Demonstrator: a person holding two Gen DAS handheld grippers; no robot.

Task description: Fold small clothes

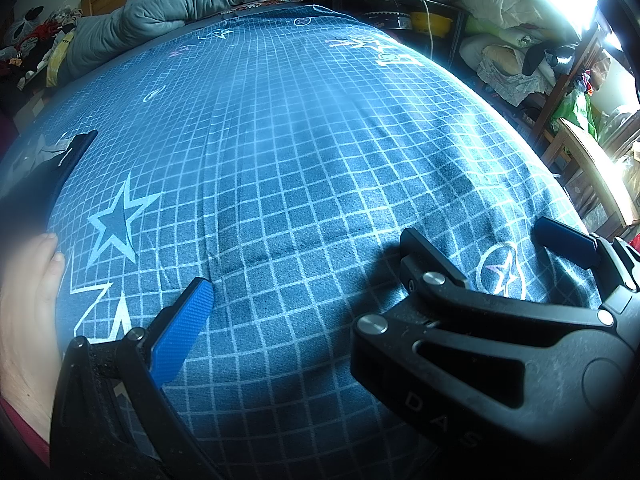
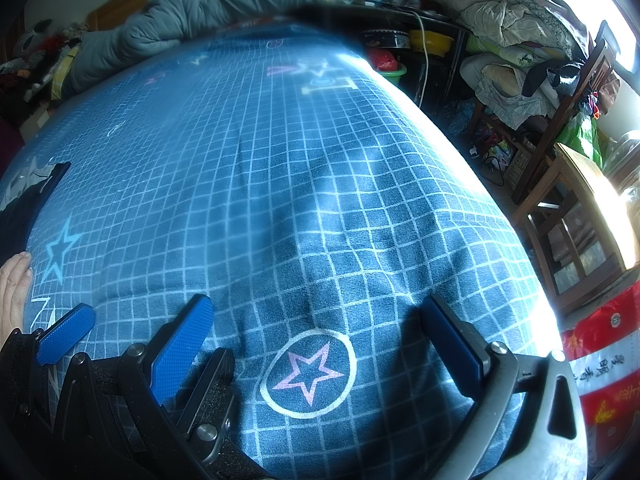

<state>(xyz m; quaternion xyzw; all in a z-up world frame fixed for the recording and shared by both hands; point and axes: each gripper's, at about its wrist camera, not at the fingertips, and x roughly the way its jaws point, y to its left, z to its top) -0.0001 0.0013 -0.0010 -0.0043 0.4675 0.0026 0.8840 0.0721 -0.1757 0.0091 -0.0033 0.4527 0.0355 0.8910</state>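
Note:
A dark garment [image 1: 44,168] lies at the far left edge of the blue checked bed sheet [image 1: 280,140]; it also shows in the right wrist view [image 2: 28,200], partly cut off by the frame. My left gripper [image 1: 304,268] is open and empty, low over the sheet. In the left wrist view the right gripper [image 1: 480,240] sits just to the right of it, open and empty. In the right wrist view my right gripper [image 2: 316,320] is open over a circled pink star [image 2: 308,372], with the left gripper's blue pad [image 2: 66,332] beside it.
A grey duvet [image 1: 180,4] is bunched at the far end of the bed. A person's bare hand [image 1: 28,300] rests at the left edge. A wooden chair [image 2: 580,208], shelves of bedding [image 2: 512,40] and a red cloth [image 2: 604,364] stand right of the bed.

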